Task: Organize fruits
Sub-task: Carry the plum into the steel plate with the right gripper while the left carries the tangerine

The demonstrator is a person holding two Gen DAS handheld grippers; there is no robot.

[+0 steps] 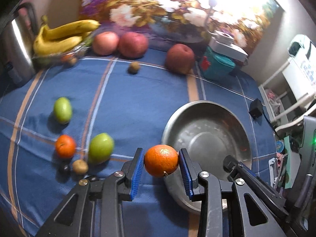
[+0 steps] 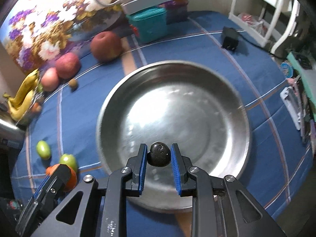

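I have both loads up: my left gripper [image 1: 161, 165] pinches a round orange [image 1: 161, 161], my right gripper [image 2: 159, 156] a small dark wrinkled fruit [image 2: 159, 154]. The right one hangs over the wide steel basin's [image 2: 227, 90] six o'clock rim, so I judge parting those jaws comes next.

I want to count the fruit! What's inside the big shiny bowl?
No fruit lies inside the round silver metal bowl yet. The right gripper holds a small dark fruit over it, covering part of the bottom.
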